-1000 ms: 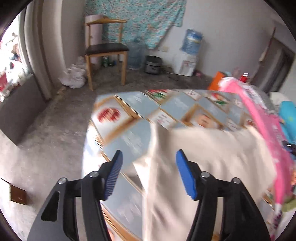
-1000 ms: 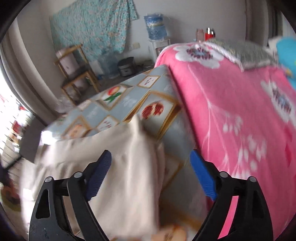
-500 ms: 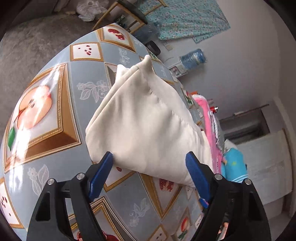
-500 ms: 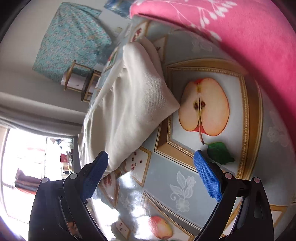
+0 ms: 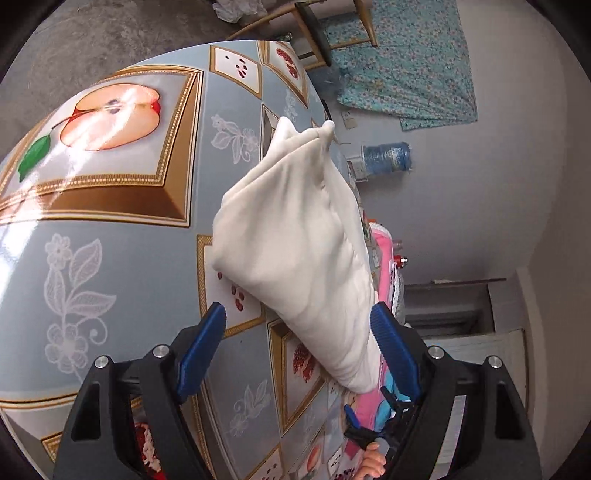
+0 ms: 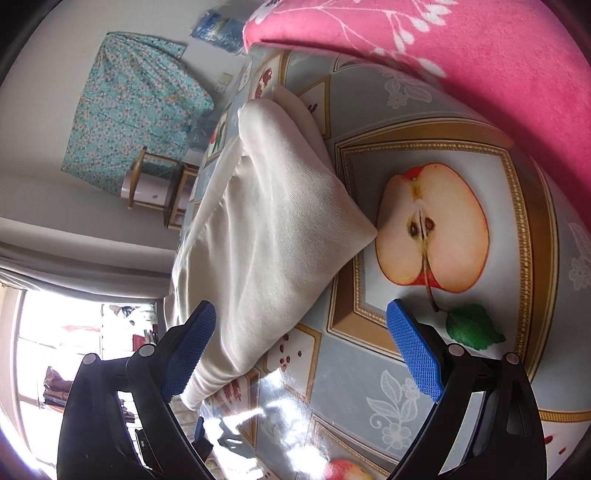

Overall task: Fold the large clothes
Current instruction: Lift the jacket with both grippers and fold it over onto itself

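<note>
A cream garment [image 5: 295,240] lies folded in a thick bundle on the fruit-patterned tablecloth [image 5: 110,258]. My left gripper [image 5: 297,314] is open at its near end, with the cloth lying between the blue fingers [image 5: 201,350]; the right-hand pad sits right beside the cloth's edge. In the right wrist view the same garment [image 6: 273,229] stretches away from me, one corner reaching a printed apple half. My right gripper [image 6: 301,308] is open too, its left finger [image 6: 188,354] just over the near edge of the bundle, the other over bare tablecloth [image 6: 369,369].
A pink flowered blanket [image 6: 443,55] lies along one side of the table. Beyond the table stand a wooden chair [image 5: 314,33] and a blue water bottle [image 5: 386,157] by the wall. A hand [image 5: 369,461] shows at the bottom of the left view.
Both grippers have rolled and sunk toward the table. The garment, blurred between the fingers a second ago, now rests still on the cloth. The left jaws stand wider than before.
</note>
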`<control>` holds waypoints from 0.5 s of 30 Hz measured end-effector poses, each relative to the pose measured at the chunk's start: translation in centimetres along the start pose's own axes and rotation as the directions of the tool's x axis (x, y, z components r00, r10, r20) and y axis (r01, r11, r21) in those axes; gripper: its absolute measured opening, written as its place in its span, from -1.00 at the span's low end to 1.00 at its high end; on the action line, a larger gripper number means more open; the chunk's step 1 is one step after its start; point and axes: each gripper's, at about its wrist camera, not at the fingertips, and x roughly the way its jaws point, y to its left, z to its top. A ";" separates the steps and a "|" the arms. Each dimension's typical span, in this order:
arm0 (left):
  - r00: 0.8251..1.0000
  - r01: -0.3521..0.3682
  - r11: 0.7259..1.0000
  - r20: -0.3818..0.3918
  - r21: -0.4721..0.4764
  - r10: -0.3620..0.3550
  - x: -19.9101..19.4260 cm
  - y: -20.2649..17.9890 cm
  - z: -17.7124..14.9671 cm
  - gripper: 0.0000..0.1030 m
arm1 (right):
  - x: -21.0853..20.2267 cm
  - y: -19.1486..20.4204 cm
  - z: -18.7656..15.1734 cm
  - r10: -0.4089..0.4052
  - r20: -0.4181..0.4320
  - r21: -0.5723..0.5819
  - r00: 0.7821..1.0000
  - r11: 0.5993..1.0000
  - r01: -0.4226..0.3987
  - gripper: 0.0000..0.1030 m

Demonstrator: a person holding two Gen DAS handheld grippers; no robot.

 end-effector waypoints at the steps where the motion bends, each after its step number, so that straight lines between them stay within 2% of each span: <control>1: 1.000 -0.003 1.000 0.015 -0.010 0.003 0.3 0.1 0.2 0.52 | 0.1 0.0 0.1 0.003 0.010 0.004 1.000 1.000 -0.003 0.75; 5: 0.995 -0.053 0.999 0.088 -0.002 0.053 1.2 -0.4 1.1 0.51 | 0.6 0.1 0.8 0.012 0.058 0.016 0.998 1.000 -0.013 0.72; 7: 0.989 -0.088 0.996 0.120 0.000 0.087 1.6 -0.8 1.3 0.48 | 0.9 0.1 1.1 0.005 0.091 0.021 0.996 1.000 -0.007 0.61; 8: 0.984 -0.114 0.993 0.140 0.011 0.111 1.9 -1.1 1.3 0.44 | 1.1 0.3 1.3 -0.002 0.112 0.019 0.994 1.000 0.000 0.54; 9: 0.975 -0.156 0.987 0.163 0.029 0.149 2.2 -1.4 1.1 0.30 | 1.2 0.3 1.4 -0.006 0.133 0.020 0.991 1.000 0.004 0.50; 10: 0.964 -0.206 0.977 0.184 0.049 0.194 2.5 -1.7 0.8 0.12 | 1.4 0.3 1.5 -0.006 0.157 0.022 0.988 1.000 0.002 0.50; 12: 0.933 -0.307 0.945 0.231 0.114 0.275 3.6 -2.5 0.3 -0.08 | 1.8 0.5 1.4 -0.022 0.198 0.022 0.980 1.000 0.018 0.42; 13: 0.910 -0.370 0.913 0.263 0.170 0.320 4.2 -3.3 -0.1 -0.16 | 1.8 0.7 1.2 -0.046 0.222 0.013 0.974 0.999 0.044 0.38; 14: 0.886 -0.426 0.877 0.297 0.222 0.355 4.8 -4.1 -0.7 -0.20 | 2.0 1.2 1.0 -0.079 0.243 -0.003 0.967 0.997 0.082 0.24; 15: 0.860 -0.479 0.833 0.339 0.277 0.381 5.3 -4.9 -1.3 -0.32 | 2.1 1.7 0.9 -0.117 0.263 -0.023 0.958 0.992 0.128 -0.02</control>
